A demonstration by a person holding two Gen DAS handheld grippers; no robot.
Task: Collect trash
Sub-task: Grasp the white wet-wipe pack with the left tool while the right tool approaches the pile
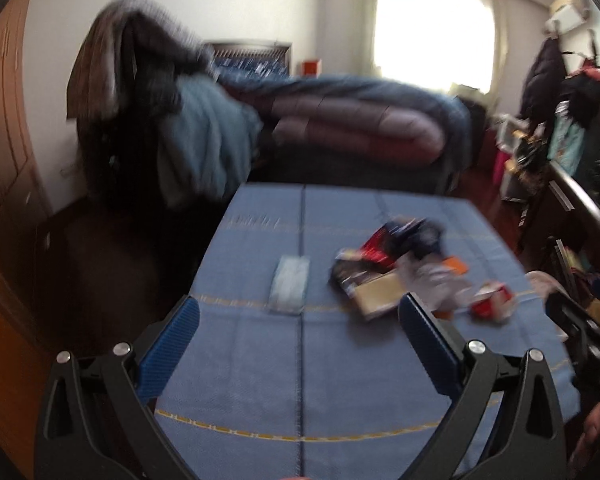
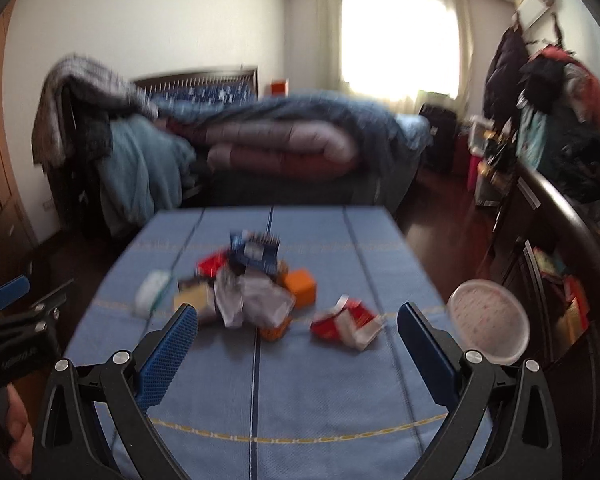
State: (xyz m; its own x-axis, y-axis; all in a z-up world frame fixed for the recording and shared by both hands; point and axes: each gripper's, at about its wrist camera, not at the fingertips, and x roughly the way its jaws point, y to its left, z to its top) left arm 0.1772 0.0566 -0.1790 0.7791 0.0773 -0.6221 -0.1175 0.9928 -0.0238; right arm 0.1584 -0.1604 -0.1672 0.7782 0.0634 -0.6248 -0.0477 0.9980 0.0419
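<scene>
A pile of trash lies mid-table on the blue cloth: wrappers, a tan card, an orange box, a dark blue carton. A red-and-white crumpled wrapper sits apart to the right. A pale flat packet lies left of the pile. My left gripper hovers open above the near table, empty. My right gripper is open too, just short of the pile. A white round bin stands at the table's right edge. Both views are blurred.
The table's blue cloth runs to the near edge. Behind it a bed with folded quilts and a chair heaped with clothes. Dark cabinet and hanging clothes on the right, wooden wardrobe on the left.
</scene>
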